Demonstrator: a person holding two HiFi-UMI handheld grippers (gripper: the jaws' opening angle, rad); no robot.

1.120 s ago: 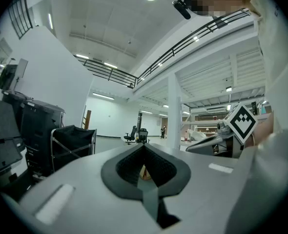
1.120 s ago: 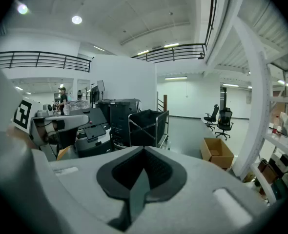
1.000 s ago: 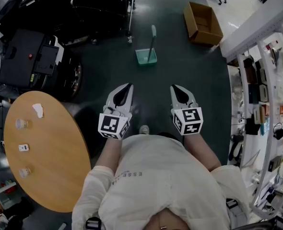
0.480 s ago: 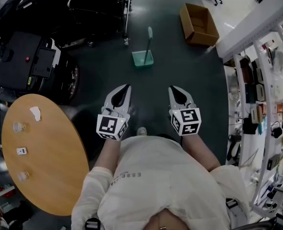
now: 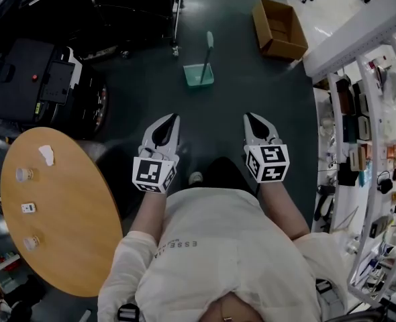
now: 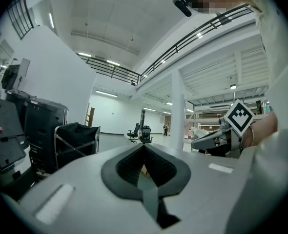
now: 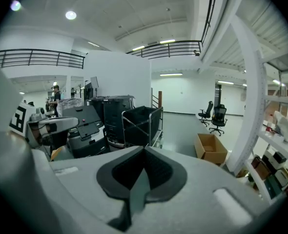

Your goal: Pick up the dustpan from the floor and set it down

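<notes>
A teal dustpan (image 5: pixel 199 74) with an upright pale handle (image 5: pixel 207 51) stands on the dark floor well ahead of me in the head view. My left gripper (image 5: pixel 173 117) and right gripper (image 5: pixel 249 116) are held side by side in front of my chest, both well short of the dustpan. Both are shut, tips meeting, with nothing between the jaws. Each gripper view looks out level across the hall, over its own closed jaws (image 6: pixel 144 146) (image 7: pixel 144 149); neither one shows the dustpan.
A round wooden table (image 5: pixel 70 247) with small items sits at my left. Black carts and a printer (image 5: pixel 50 79) stand at far left. An open cardboard box (image 5: pixel 278 25) lies far right on the floor. White shelving (image 5: pixel 376 133) runs along the right. My shoe (image 5: pixel 196 178) shows below.
The view has crept forward slightly and the dustpan sits a little higher in the frame. The right gripper has shifted a little to the right. Both stay shut.
</notes>
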